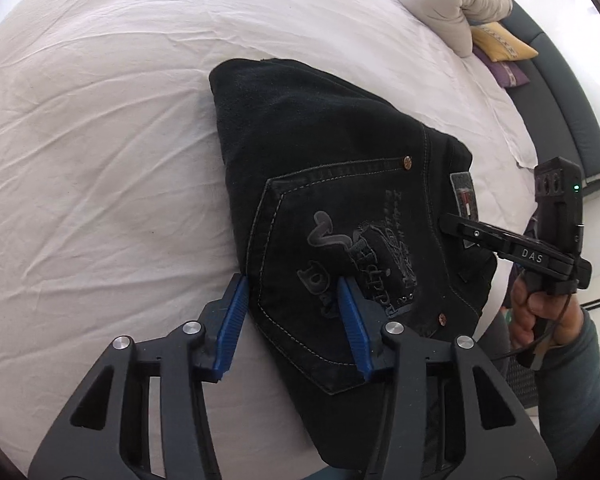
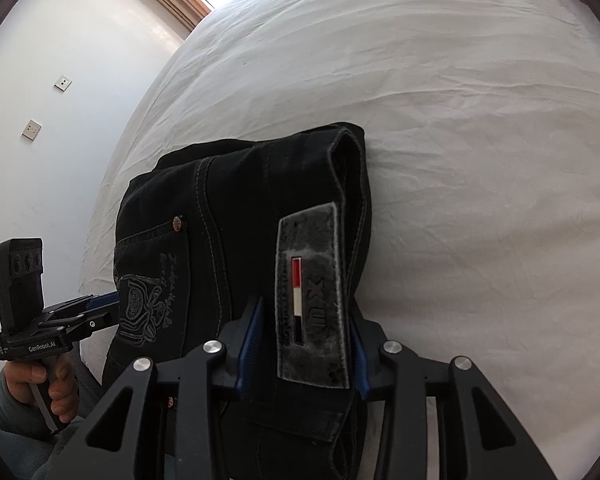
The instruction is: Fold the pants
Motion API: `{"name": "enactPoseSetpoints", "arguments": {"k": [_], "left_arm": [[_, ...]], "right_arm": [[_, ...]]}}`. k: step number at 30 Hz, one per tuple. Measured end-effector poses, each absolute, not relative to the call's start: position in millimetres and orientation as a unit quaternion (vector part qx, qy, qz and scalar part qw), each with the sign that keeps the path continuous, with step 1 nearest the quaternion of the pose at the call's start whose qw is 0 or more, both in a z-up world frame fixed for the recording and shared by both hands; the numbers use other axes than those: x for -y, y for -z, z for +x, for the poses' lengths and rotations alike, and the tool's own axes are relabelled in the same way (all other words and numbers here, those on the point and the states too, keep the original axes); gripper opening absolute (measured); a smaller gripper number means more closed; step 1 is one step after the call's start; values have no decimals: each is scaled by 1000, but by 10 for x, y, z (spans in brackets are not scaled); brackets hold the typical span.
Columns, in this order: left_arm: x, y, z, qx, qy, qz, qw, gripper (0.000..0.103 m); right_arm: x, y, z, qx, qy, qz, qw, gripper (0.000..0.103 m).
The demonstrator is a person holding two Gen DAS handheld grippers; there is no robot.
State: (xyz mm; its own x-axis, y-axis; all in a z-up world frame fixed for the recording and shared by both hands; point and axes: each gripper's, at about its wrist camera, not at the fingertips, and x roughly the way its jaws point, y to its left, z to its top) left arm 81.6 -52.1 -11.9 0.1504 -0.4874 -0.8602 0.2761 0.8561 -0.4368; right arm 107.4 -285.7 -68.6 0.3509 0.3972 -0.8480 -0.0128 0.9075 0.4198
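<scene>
1. The black denim pants (image 1: 340, 200) are lying folded into a thick, blunt wedge on the wrinkled white bedsheet (image 1: 100, 140), directly ahead of both tools.
2. The left gripper (image 1: 296, 308) is standing wide, its ribbed blue pads (image 1: 232, 320) straddling the stitched edge of the embroidered back pocket (image 1: 340, 248) without clamping it.
3. The right gripper (image 2: 306, 336) is also spreading wide, its jaws flanking the waistband's fuzzy grey patch (image 2: 312, 304) with a red, white and black stripe.
4. A soft cream pillow (image 1: 452, 4) is bunching far ahead of the left tool, to the right.
</scene>
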Motion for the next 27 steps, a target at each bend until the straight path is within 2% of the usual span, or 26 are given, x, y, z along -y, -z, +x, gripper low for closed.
{"name": "enactPoseSetpoints", "arguments": {"k": [1,2,5,8,9,10,27], "left_arm": [[519,120,827,-601,255,-93,752,39],[514,108,832,-599,256,-94,753,31],[517,55,822,-590,265,-90,758,19],[528,14,808,-583,269,-89,762,17],[526,3,805,-581,269,-92,763,16],[510,-6,806,-579,269,-94,764,16],[102,-591,850,-512,268,-112,808,12]], "right_arm": [[2828,668,1074,-555,-125,163,806,39],[2800,648,1072,-554,-123,154,809,38],[2696,565,1052,-548,-117,119,820,32],[2599,491,1020,-541,-112,91,829,27],[2577,460,1009,-537,-111,86,832,21],[2552,425,994,-533,-109,80,835,20],[2105,-224,976,-453,-109,14,885,17]]}}
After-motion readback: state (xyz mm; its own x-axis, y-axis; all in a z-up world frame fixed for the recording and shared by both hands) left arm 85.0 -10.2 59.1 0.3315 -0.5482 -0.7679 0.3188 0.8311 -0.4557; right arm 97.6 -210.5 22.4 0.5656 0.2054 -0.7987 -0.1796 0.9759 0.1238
